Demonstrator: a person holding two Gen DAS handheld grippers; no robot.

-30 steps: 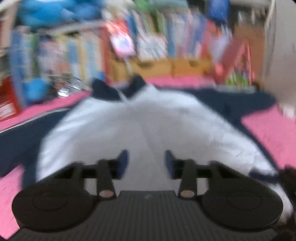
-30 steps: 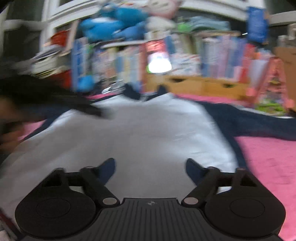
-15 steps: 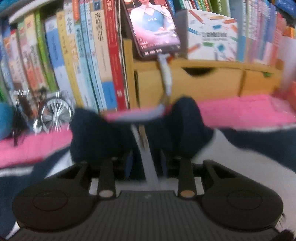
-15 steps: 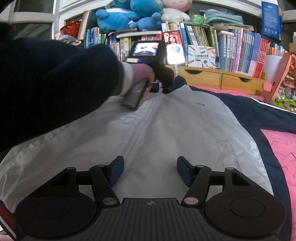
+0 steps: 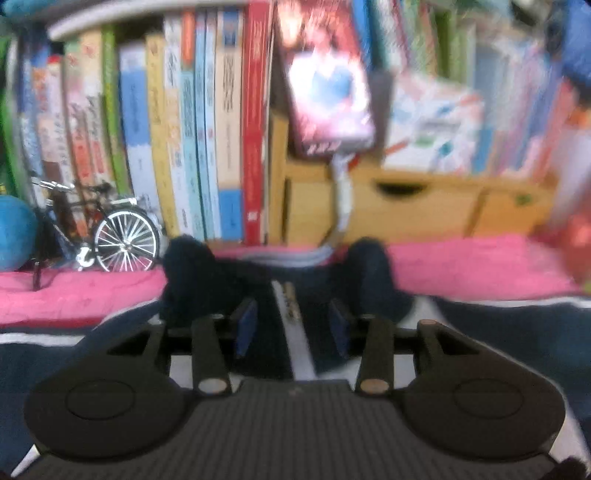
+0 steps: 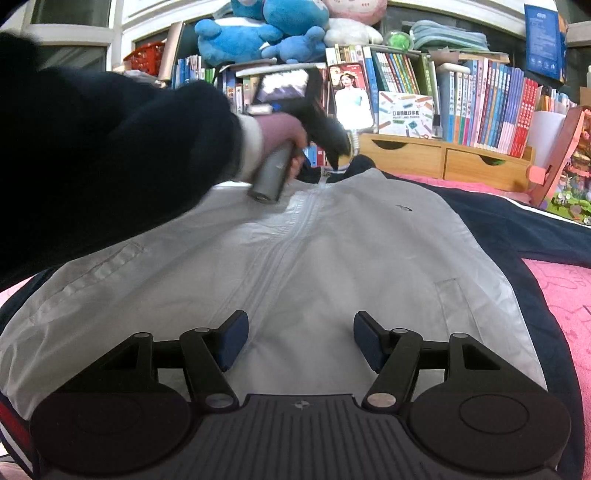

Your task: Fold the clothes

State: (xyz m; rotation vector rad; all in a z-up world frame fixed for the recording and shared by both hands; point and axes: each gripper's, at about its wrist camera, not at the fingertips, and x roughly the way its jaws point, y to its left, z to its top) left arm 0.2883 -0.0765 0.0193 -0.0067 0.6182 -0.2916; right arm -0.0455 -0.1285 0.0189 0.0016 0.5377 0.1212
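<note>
A white jacket [image 6: 332, 258] with navy sleeves and a navy collar lies flat, front up and zipped, on a pink mat [image 6: 565, 295]. In the left wrist view my left gripper [image 5: 291, 325] is open at the neck. Its blue pads sit either side of the zipper line, with the navy collar [image 5: 199, 273] rising just beyond them. The right wrist view shows that left gripper [image 6: 332, 155] held by a hand [image 6: 284, 129] in a dark sleeve at the collar. My right gripper [image 6: 299, 339] hovers open over the lower front of the jacket, with nothing between its fingers.
Behind the mat stand a shelf of upright books [image 5: 207, 147], wooden drawers [image 6: 443, 158] and a phone on a stand [image 6: 351, 96]. A model bicycle [image 5: 110, 236] is at the left, plush toys [image 6: 266, 33] are on top, and a colourful box [image 6: 569, 173] is at the far right.
My left gripper has travelled forward from over the jacket's chest up to the collar and stays open. My right gripper has steadied, open, over the lower front.
</note>
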